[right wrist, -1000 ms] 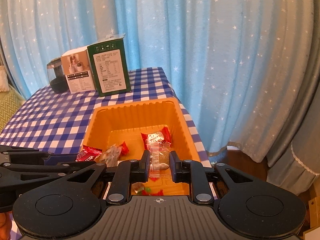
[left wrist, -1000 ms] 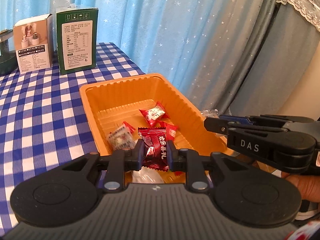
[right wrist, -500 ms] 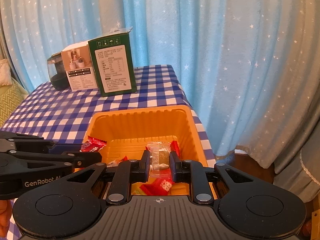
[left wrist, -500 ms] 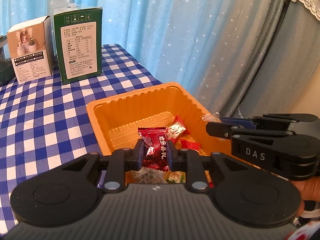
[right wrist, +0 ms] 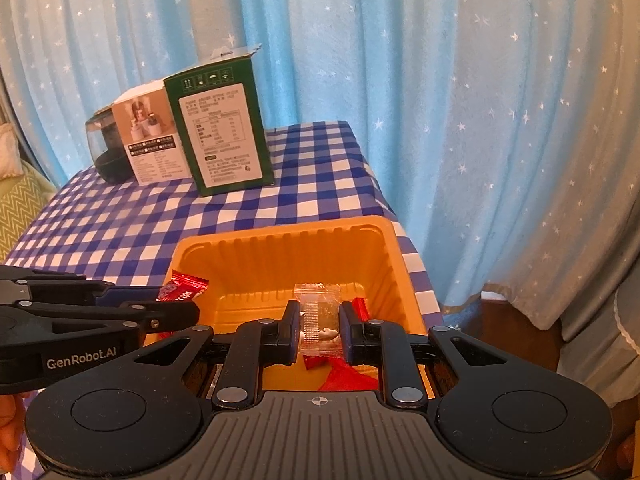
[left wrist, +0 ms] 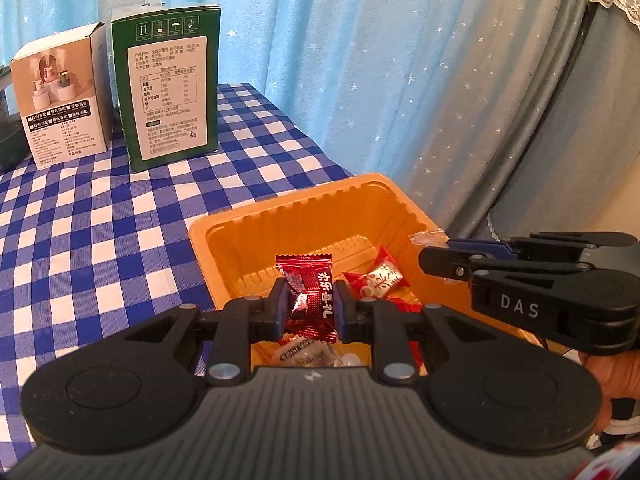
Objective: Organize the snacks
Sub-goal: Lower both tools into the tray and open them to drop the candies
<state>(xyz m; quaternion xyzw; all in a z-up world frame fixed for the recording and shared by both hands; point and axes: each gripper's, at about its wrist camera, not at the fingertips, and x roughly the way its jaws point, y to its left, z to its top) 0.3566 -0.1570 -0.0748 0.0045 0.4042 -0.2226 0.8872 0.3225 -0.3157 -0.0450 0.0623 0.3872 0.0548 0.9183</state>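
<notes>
Gripping a shiny red foil candy [left wrist: 311,295] in the left gripper [left wrist: 309,306] and a clear plastic-wrapped sweet [right wrist: 319,317] in the right gripper [right wrist: 319,330], both above the orange plastic tray [right wrist: 280,252].

A table under a blue-and-white checked cloth [right wrist: 120,232] carries an orange tray [right wrist: 404,280] near its front corner. At the back stand a green box [right wrist: 224,132], a beige box [right wrist: 152,144] and a dark jar [right wrist: 106,152], side by side.

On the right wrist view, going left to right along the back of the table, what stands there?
Dark jar → beige box → green box. The jar is partly hidden behind the beige box.
</notes>
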